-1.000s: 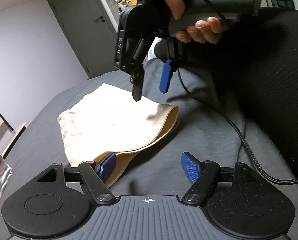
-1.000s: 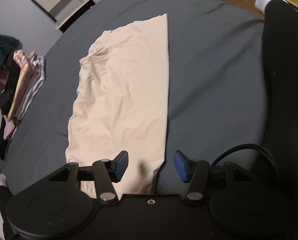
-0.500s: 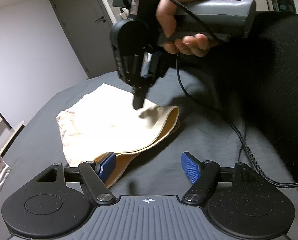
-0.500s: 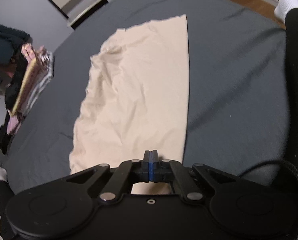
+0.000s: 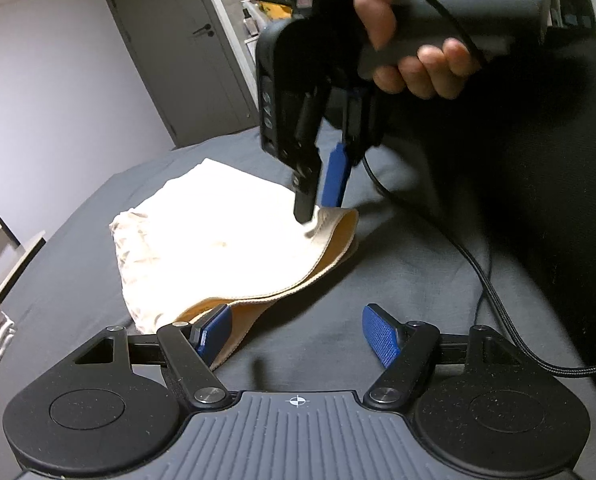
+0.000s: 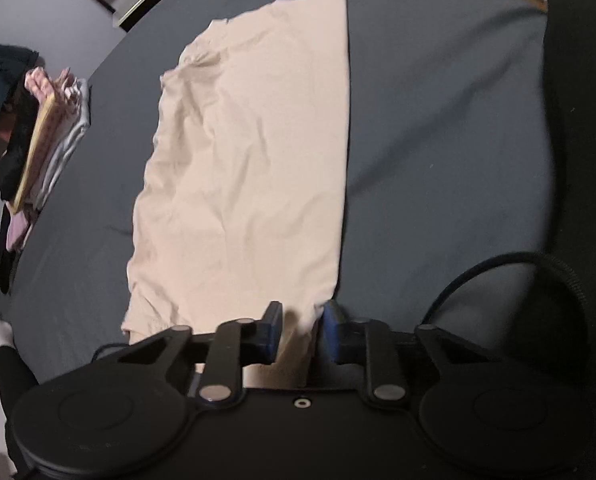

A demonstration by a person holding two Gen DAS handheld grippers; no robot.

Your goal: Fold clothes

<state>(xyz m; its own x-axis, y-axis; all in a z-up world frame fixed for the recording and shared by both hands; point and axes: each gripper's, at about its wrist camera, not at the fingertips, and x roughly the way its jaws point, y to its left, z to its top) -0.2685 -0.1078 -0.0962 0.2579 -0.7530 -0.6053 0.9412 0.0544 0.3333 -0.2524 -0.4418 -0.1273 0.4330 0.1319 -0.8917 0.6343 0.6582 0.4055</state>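
beige garment (image 6: 254,152) corner sits between right gripper (image 6: 299,330) jaws.

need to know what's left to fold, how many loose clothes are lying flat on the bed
1. The beige garment lies flat mid-bed, its near corner between the right gripper fingers. The left gripper sits open at its waistband. A folded pile sits at the bed's left edge; its count is hidden.
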